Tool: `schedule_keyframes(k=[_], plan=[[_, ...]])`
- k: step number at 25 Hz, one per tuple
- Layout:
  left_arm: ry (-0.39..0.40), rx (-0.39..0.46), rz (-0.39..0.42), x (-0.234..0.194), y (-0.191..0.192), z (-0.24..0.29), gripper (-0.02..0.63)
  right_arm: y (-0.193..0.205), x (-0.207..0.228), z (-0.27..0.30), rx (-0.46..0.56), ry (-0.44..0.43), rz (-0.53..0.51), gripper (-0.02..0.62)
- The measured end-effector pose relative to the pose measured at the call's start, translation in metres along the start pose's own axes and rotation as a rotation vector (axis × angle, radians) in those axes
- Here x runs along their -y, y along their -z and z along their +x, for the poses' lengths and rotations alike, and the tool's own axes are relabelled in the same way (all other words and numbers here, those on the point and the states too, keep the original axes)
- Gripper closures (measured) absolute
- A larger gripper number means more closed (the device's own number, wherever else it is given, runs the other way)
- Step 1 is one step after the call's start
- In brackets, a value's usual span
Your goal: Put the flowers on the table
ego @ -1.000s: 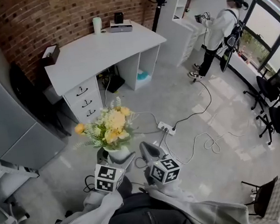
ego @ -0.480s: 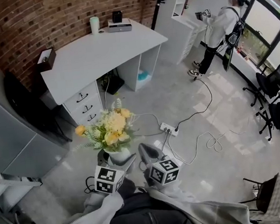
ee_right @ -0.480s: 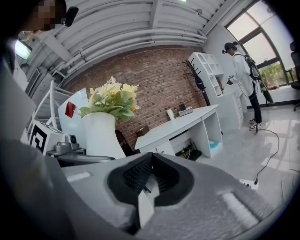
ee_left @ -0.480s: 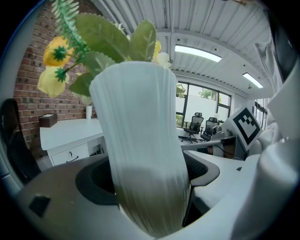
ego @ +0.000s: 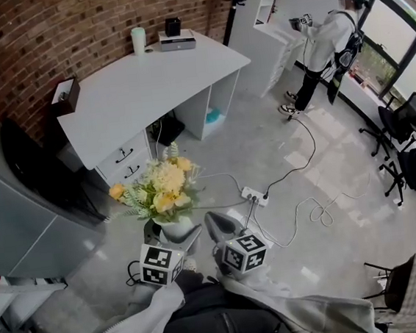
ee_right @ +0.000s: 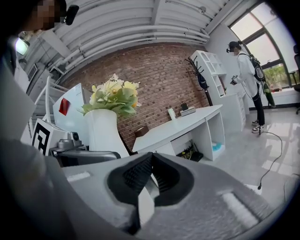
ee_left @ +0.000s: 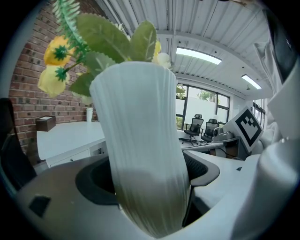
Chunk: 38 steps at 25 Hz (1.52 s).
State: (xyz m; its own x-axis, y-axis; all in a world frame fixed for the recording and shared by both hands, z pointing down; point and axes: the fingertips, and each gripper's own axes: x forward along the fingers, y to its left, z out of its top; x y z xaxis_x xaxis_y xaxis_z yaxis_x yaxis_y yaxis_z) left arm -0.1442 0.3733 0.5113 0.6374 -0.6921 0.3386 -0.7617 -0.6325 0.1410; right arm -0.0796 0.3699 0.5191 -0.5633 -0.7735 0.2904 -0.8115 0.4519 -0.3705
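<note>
White vase [ee_left: 140,140], flowers [ee_left: 55,52], clamped in left tool [ego: 173,240]

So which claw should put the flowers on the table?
Left. The left claw grips the white vase holding the flowers, with the white table ahead. The right claw is shut on nothing beside the vase, so it probably can't help.
</note>
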Motion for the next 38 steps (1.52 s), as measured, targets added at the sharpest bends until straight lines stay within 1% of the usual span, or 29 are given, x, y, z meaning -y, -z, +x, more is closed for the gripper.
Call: schedule_keyframes(k=[4, 9, 14, 17, 23, 27, 32, 38], plan=[[0.003, 0.012, -0.016, -0.021, -0.007, 0.011, 0.181, -0.007, 0.003, 0.02, -0.006, 0.007, -0.007, 0.595], [-0.008, 0.011, -0.017, -0.05, -0.012, 0.02, 0.181, -0.016, 0.005, 0.049, -0.008, 0.005, -0.01, 0.595], [-0.029, 0.018, -0.035, -0.075, -0.014, 0.019, 0.181, -0.026, -0.002, 0.07, -0.009, -0.007, -0.043, 0.595], [-0.033, 0.017, -0.048, -0.078, -0.012, 0.017, 0.181, -0.03, -0.006, 0.071, 0.0, -0.005, -0.061, 0.595], [-0.026, 0.0, -0.042, -0.077, -0.006, 0.014, 0.181, -0.044, -0.015, 0.069, 0.036, 0.0, -0.107, 0.596], [-0.021, 0.009, -0.049, -0.076, -0.006, 0.015, 0.181, -0.041, -0.013, 0.072, 0.036, -0.006, -0.101, 0.595], [-0.029, 0.021, -0.055, -0.08, -0.012, 0.031, 0.181, -0.042, -0.002, 0.081, 0.031, -0.019, -0.106, 0.595], [-0.054, 0.0, -0.046, -0.1, -0.02, 0.062, 0.181, -0.058, 0.032, 0.114, 0.033, -0.022, -0.072, 0.595]])
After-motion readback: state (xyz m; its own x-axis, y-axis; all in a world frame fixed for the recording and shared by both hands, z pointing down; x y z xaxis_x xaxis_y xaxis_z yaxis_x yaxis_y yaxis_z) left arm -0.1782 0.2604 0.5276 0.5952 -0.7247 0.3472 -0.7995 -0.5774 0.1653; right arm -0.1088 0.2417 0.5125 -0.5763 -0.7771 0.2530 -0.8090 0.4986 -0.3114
